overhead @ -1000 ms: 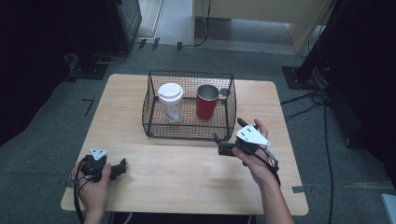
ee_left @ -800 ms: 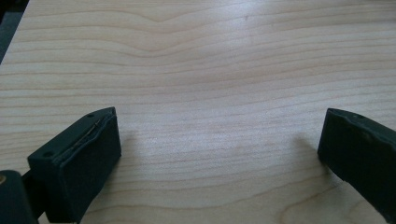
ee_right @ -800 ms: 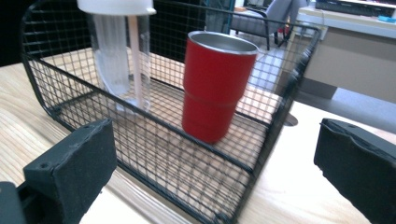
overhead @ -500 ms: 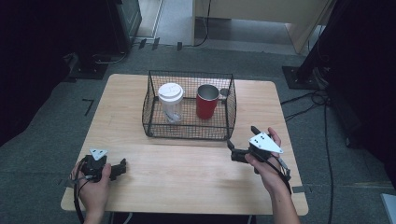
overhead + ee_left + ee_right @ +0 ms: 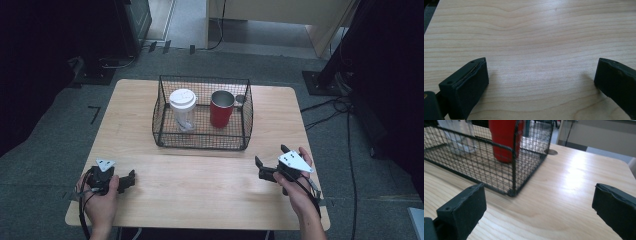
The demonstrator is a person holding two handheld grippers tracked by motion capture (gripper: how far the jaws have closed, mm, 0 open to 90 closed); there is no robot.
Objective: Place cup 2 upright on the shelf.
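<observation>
Red cup [image 5: 220, 108], white-lidded cup [image 5: 182, 109]: no legible writing.

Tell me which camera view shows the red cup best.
The high view: the red cup stands whole and upright inside the wire basket, right of the white-lidded cup. The right gripper view catches its lower body through the mesh, top cropped. The left gripper view faces the bare table.

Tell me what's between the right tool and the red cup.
The black wire basket's wall and bare table; the right tool is outside, the red cup inside, in the high view.
</observation>
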